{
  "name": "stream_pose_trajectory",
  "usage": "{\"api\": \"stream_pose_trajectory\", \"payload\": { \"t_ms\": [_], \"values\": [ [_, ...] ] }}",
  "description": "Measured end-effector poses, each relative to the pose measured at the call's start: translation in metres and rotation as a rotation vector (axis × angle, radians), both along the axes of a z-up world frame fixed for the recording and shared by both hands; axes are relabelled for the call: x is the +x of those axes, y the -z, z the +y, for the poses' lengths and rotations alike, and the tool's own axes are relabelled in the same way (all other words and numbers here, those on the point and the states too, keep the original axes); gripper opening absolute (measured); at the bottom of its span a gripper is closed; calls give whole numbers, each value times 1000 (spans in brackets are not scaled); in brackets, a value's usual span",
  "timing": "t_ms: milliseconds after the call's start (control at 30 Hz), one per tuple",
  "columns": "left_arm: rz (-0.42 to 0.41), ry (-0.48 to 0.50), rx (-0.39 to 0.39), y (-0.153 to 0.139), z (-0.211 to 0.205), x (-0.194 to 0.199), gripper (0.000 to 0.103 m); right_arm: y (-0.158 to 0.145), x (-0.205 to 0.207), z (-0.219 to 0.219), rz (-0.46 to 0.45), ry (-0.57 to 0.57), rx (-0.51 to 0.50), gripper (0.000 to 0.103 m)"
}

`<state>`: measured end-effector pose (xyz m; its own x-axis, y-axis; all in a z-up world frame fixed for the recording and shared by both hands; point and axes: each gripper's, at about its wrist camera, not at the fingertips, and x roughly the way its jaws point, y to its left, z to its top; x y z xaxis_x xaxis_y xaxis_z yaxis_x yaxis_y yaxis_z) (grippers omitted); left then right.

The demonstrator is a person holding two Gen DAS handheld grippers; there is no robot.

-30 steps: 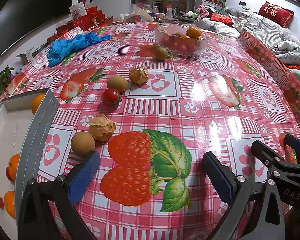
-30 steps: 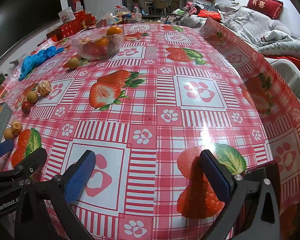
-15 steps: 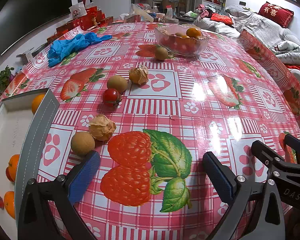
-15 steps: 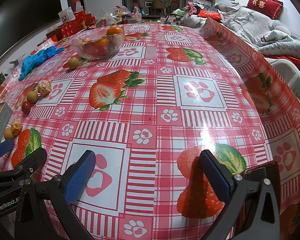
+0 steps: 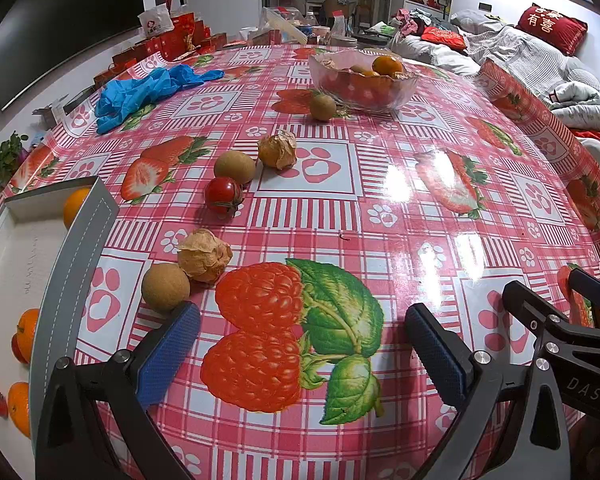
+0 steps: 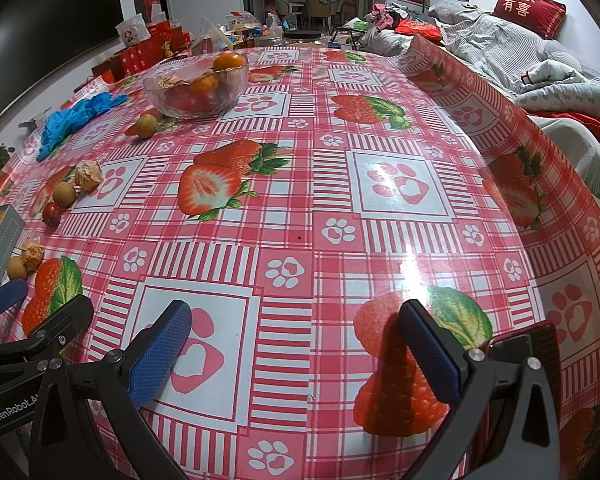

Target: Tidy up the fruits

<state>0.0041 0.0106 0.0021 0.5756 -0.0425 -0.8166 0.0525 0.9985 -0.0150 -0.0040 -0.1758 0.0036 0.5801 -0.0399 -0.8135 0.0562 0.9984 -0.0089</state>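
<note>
Fruits lie loose across the desk (image 5: 420, 208) with its red-checked, strawberry-printed plastic cloth: a round tan-brown longan-like fruit (image 5: 165, 287) touching a papery-husked golden berry (image 5: 205, 255), further off a small red tomato (image 5: 223, 195), a second brown round fruit (image 5: 235, 166) and a second husked berry (image 5: 278, 149), and one more brown fruit (image 5: 323, 107) just beside the clear glass bowl (image 5: 363, 80), which holds oranges and red fruit. A flat white tray with a grey stitched rim (image 5: 76, 272) at the left already carries several oranges and small tomatoes, so the sorting looks partly done, with six pieces left on the cloth. The left tongs (image 5: 300, 350) stand wide and empty, the nearest brown fruit just beyond the left pad. The right tongs (image 6: 296, 354) are also spread wide with nothing held, well apart from every fruit.
</note>
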Motion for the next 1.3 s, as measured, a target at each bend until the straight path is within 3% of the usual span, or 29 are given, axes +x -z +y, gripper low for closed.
{"api": "stream_pose_trajectory", "payload": {
  "t_ms": [433,567,767,933,1100,1167,1233,1300],
  "values": [
    [1,2,2,1,0,0,102,0,0,1,0,0,-1,103],
    [27,-19,37,-4,1,-5,102,0,0,0,-1,0,1,103],
    [-107,11,82,-35,16,-43,102,0,0,0,0,0,-1,103],
    [-72,-25,9,-34,42,-53,102,0,0,0,0,0,0,103],
    [-48,13,55,-28,29,-52,102,0,0,0,0,-1,-1,103],
    [-50,7,66,-27,27,-48,97,0,0,0,0,-1,-1,103],
    [-14,-2,43,-23,31,-37,76,0,0,0,0,-1,-1,103],
    [23,-40,27,-18,38,-25,76,0,0,0,0,-1,-1,103]
  ]
}}
